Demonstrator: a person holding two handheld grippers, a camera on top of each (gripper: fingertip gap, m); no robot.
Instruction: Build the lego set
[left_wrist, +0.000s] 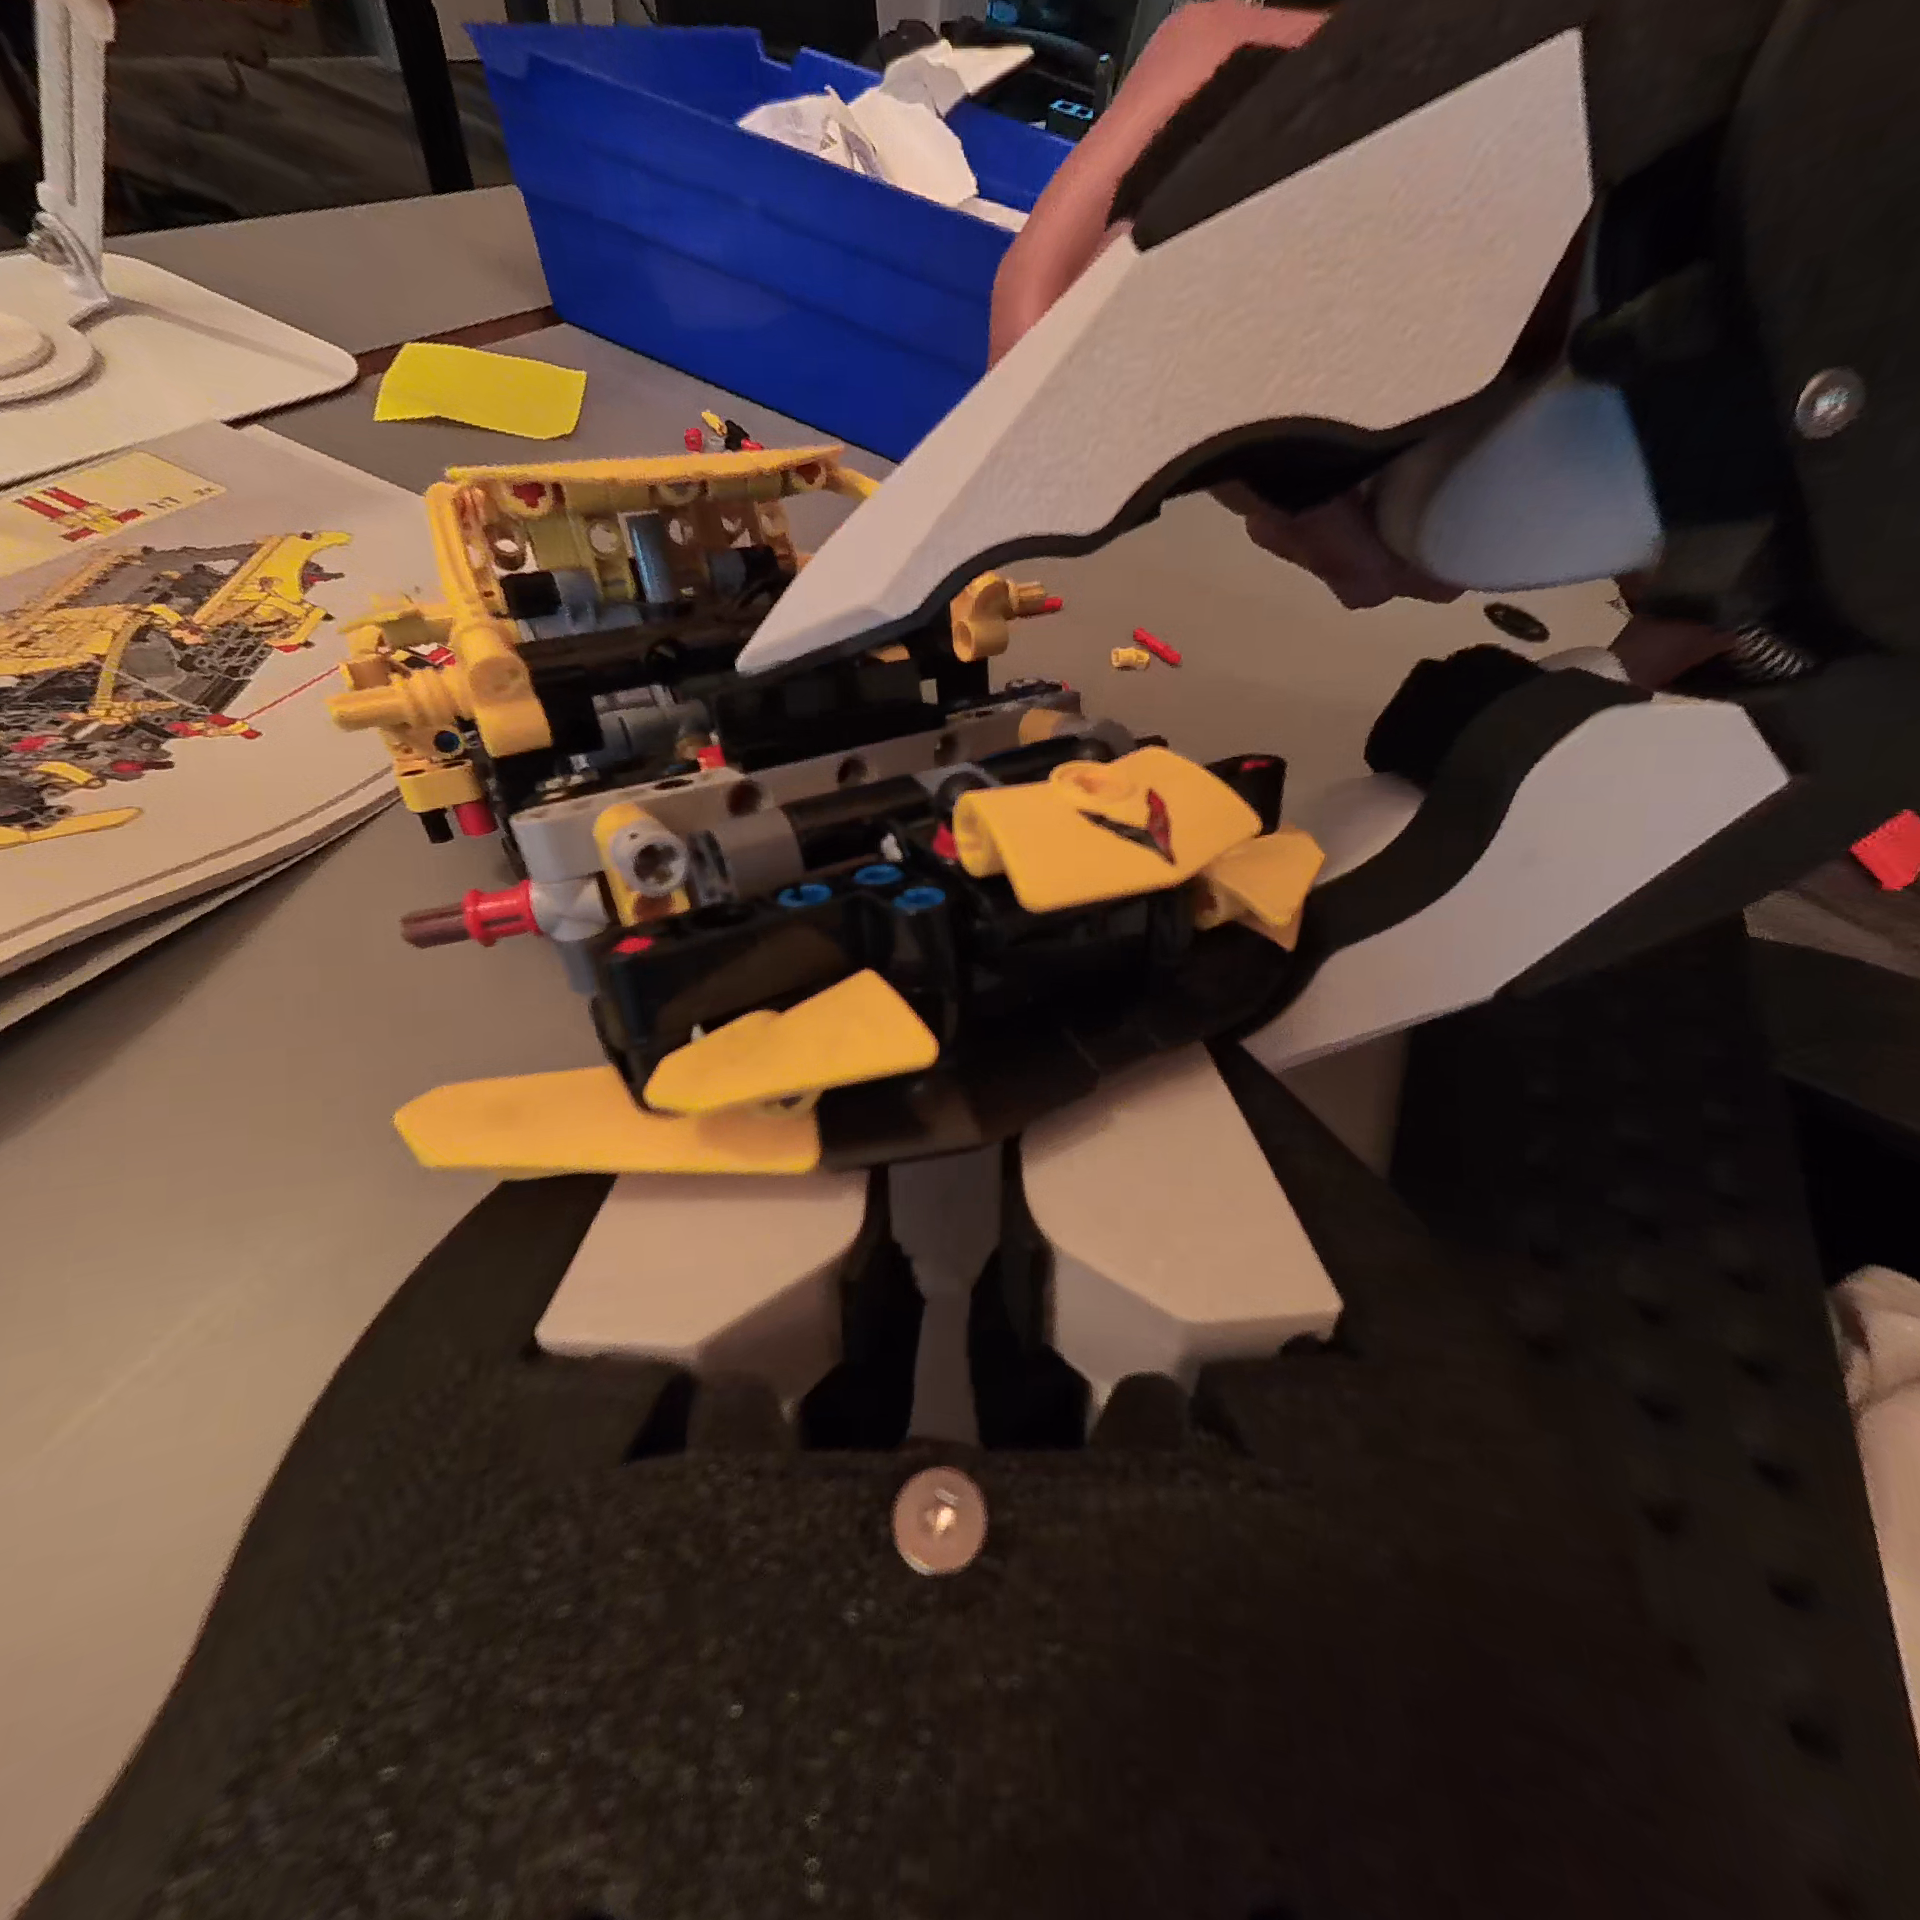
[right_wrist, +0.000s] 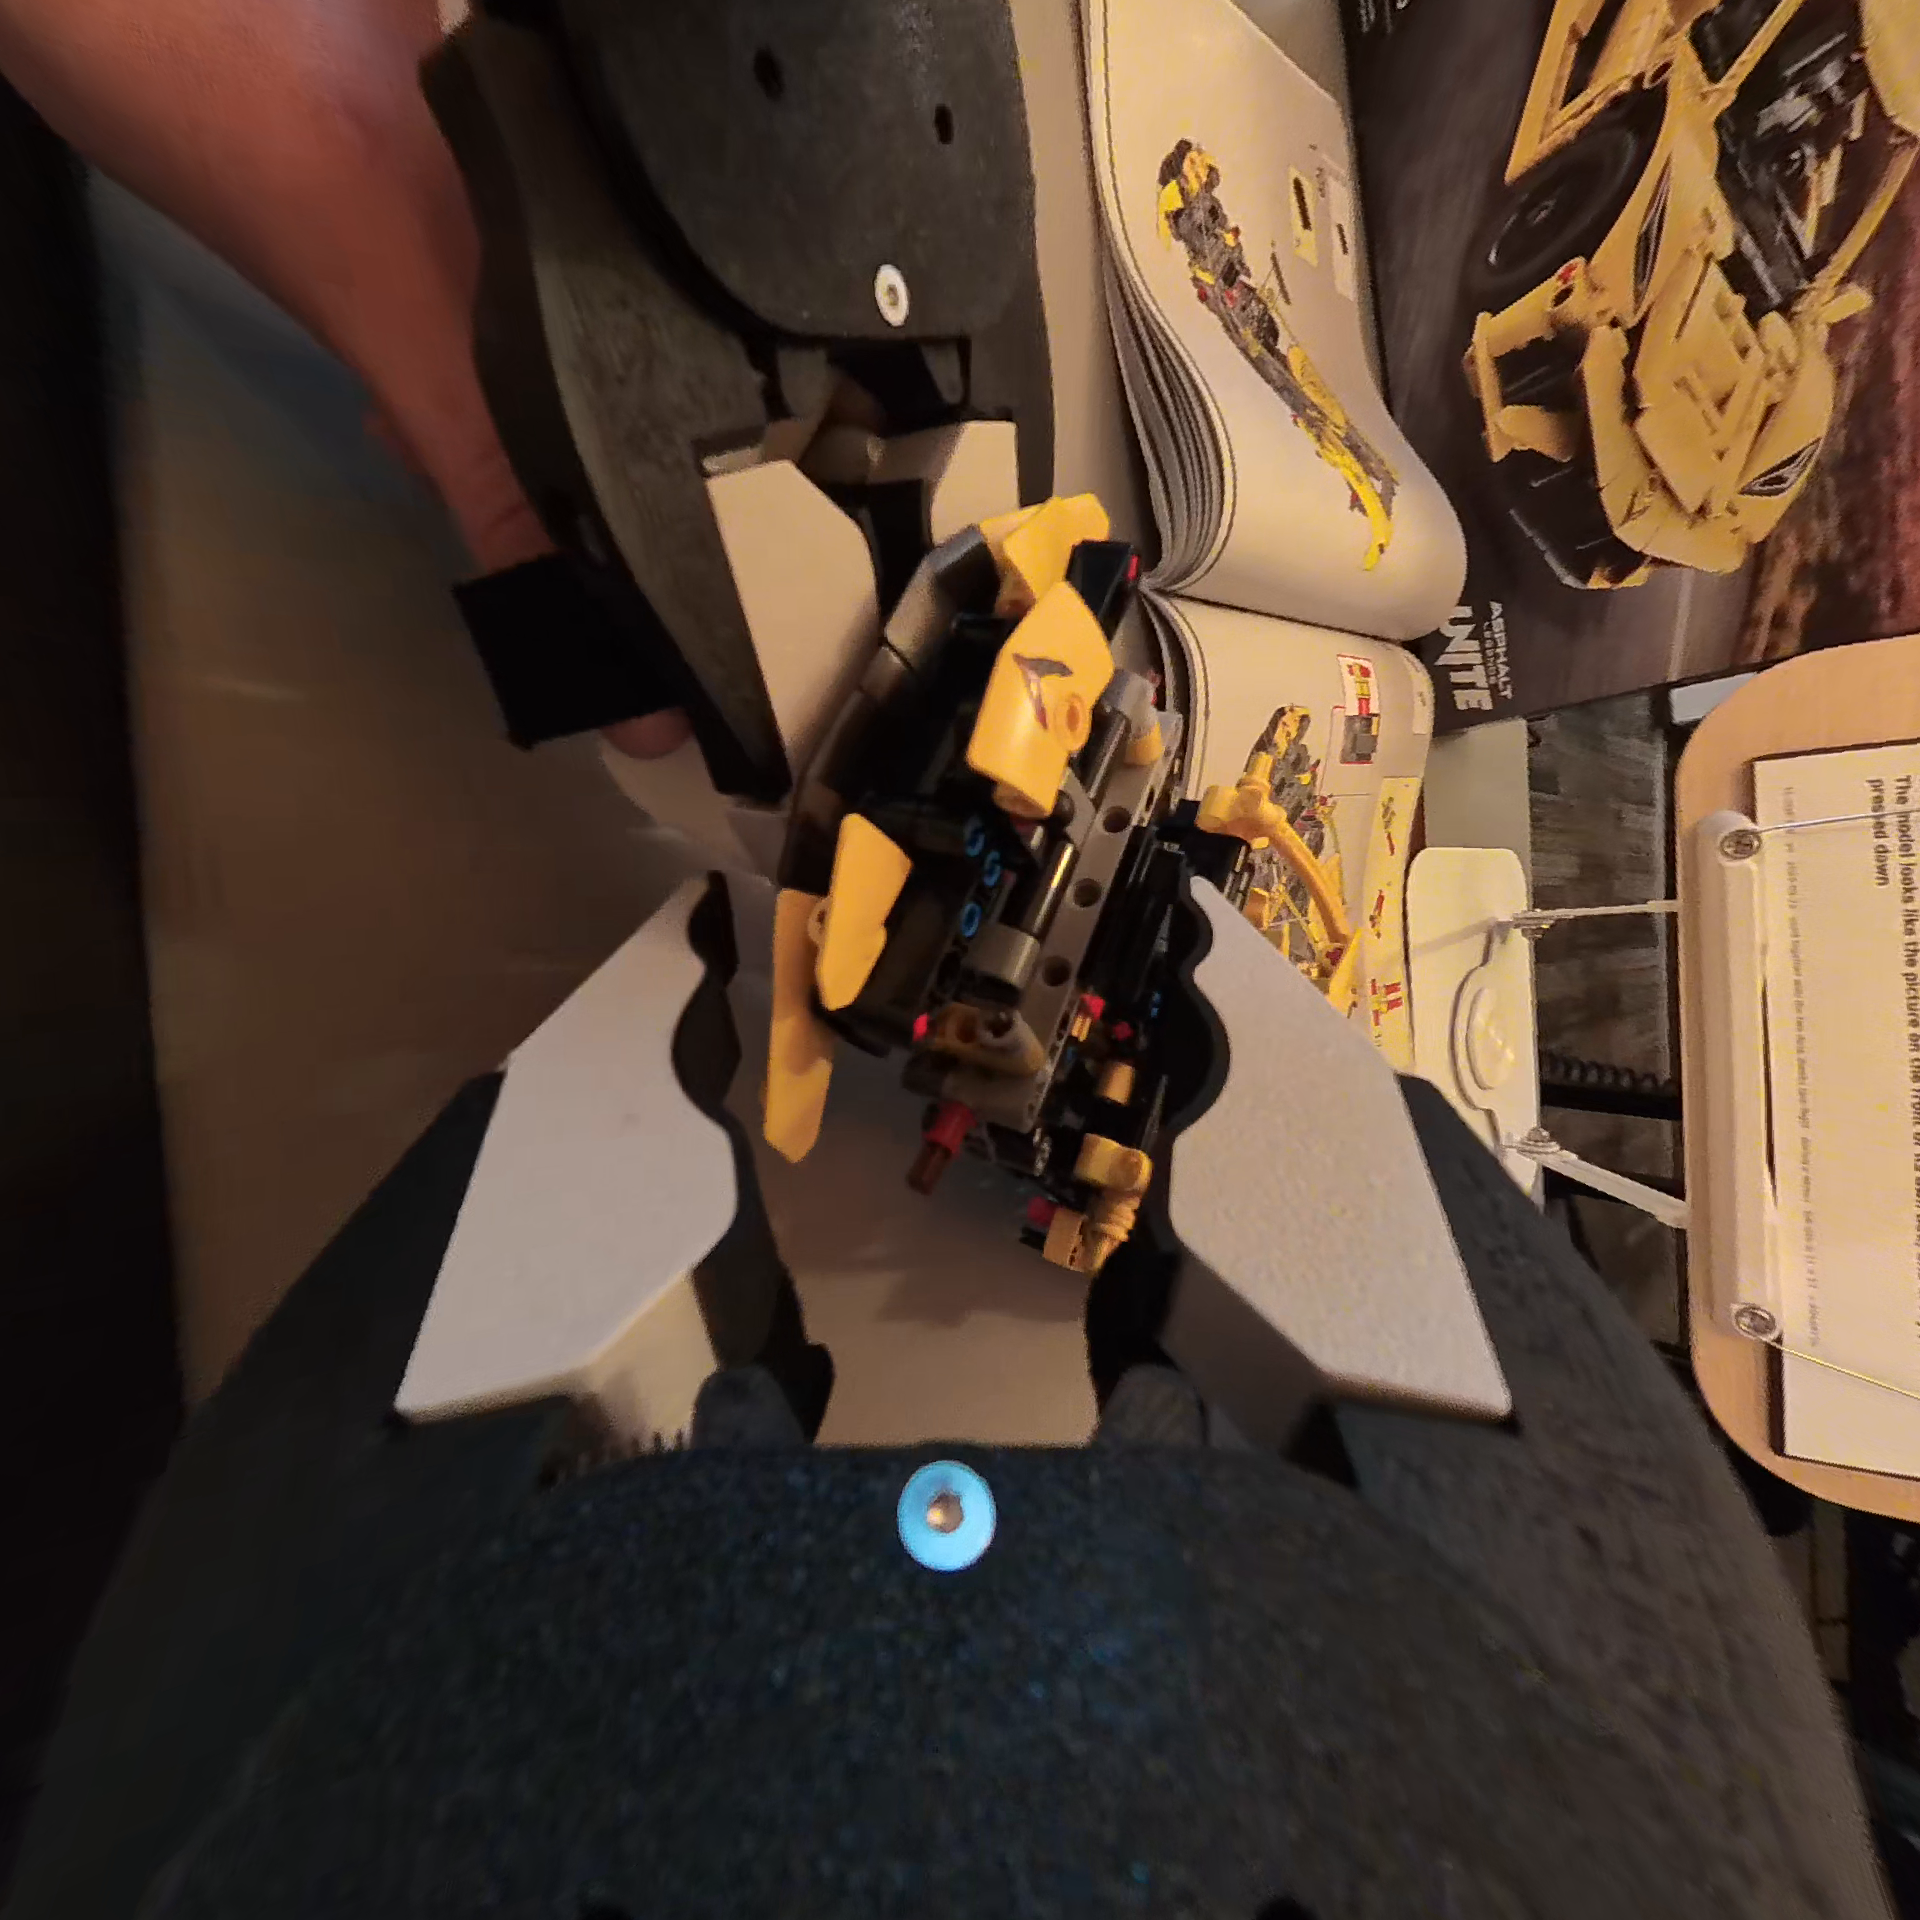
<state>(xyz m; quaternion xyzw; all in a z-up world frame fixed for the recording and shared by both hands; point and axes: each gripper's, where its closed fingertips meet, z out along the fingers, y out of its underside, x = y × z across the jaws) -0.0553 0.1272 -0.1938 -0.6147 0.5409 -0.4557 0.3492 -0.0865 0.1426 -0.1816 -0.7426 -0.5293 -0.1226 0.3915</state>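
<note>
Half-built yellow and black plastic lego car (left_wrist: 831, 831) sat on grey bench (left_wrist: 208, 1143), by open instruction book (left_wrist: 156, 675).

Left hand-held gripper (left_wrist: 940, 1132) seemed shut on car's nose.

Right hand-held gripper (right_wrist: 961, 966) wide open around car body.

Best: squeeze slow, keep car flat, press straight.

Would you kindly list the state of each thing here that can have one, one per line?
Lego car: partly built, held off the table.
Left hand-held gripper: shut on the car's front end.
Right hand-held gripper: open, fingers either side of the car.
Instruction booklet: lying open.
Blue bin: open, white paper inside.
Loose pieces: scattered on the table.
</note>
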